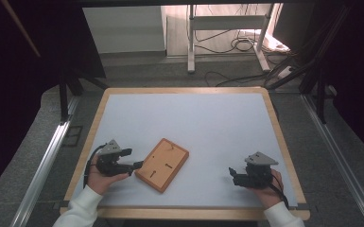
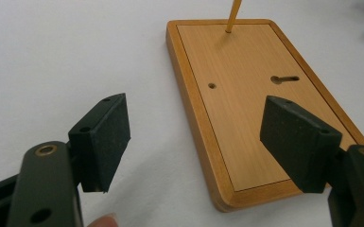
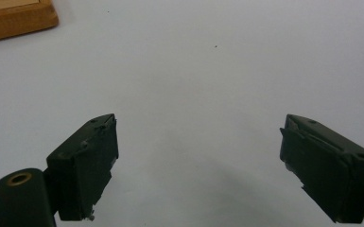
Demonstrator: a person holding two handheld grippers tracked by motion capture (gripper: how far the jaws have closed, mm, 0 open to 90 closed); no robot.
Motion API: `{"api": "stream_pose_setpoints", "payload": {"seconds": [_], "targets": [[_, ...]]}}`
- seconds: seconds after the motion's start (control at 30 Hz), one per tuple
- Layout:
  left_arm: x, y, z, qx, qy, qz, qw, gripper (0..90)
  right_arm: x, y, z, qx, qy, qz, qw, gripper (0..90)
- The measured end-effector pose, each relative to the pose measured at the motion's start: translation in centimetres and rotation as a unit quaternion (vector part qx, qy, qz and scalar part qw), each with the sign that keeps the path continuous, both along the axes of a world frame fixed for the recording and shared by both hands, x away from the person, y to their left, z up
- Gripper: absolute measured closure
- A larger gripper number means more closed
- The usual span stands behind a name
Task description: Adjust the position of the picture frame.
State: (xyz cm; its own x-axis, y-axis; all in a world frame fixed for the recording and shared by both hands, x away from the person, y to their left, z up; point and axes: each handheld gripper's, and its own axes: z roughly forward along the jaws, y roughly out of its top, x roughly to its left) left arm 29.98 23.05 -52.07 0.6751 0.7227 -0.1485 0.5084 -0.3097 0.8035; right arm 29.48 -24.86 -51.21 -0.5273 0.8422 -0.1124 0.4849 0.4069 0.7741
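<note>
**Two grippers spread wide, board at the front edge**

Two grippers sit low over the table point(image 1: 194, 118) as I watch from the high view, both near its front edge. My left gripper point(image 1: 134, 158) is near the front left corner, its jaws wide apart and gripping nothing; one jaw tip lies just beside the left edge of the board point(image 1: 162, 164), though I cannot tell whether it touches. In the left gripper view that gripper point(image 2: 196, 142) frames the near end of the board point(image 2: 246, 109): one jaw stands over the wood, the other over bare table to the side.

My board is a flat wooden rectangle with a raised rim, lying askew a little left of centre by the front edge. A thin peg point(image 2: 232, 16) rises from its far end, and its face carries a small round hole point(image 2: 212, 86) and a keyhole slot point(image 2: 285, 79).

My right gripper point(image 1: 233, 175) rests well apart from the board, near the front right corner, held in my hand point(image 1: 267, 187). In the right gripper view it point(image 3: 198, 161) is also fully spread over bare table, with one corner of the board point(image 3: 16, 19) at top left.
</note>
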Motion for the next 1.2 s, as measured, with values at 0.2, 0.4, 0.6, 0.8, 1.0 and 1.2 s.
{"api": "stream_pose_setpoints", "payload": {"seconds": [0.2,0.4,0.6,0.8,1.0,1.2], "targets": [[-0.1,0.0,0.1,0.0,-0.002,-0.001,1.0,25.9,-0.1,-0.1,0.1,0.001,-0.002,-0.001,1.0,12.3],[-0.2,0.0,0.2,-0.003,-0.003,-0.003,1.0,28.5,-0.1,-0.1,0.2,0.001,-0.003,-0.001,1.0,12.5],[-0.2,0.1,0.3,-0.006,-0.003,-0.006,1.0,31.4,0.0,-0.1,0.1,0.0,-0.002,-0.001,1.0,12.7],[-0.3,0.4,0.8,-0.014,-0.003,-0.017,0.9997,47.7,-0.1,0.0,0.1,-0.002,-0.002,0.0,1.0,12.7],[-0.5,0.5,1.2,0.007,0.001,-0.032,0.9995,76.6,-0.1,0.0,0.1,-0.003,-0.001,0.0,1.0,12.8],[-0.5,0.7,1.1,0.008,0.017,-0.038,0.9991,90.0,-0.1,0.0,0.1,-0.004,0.0,0.0,1.0,12.9]]}}
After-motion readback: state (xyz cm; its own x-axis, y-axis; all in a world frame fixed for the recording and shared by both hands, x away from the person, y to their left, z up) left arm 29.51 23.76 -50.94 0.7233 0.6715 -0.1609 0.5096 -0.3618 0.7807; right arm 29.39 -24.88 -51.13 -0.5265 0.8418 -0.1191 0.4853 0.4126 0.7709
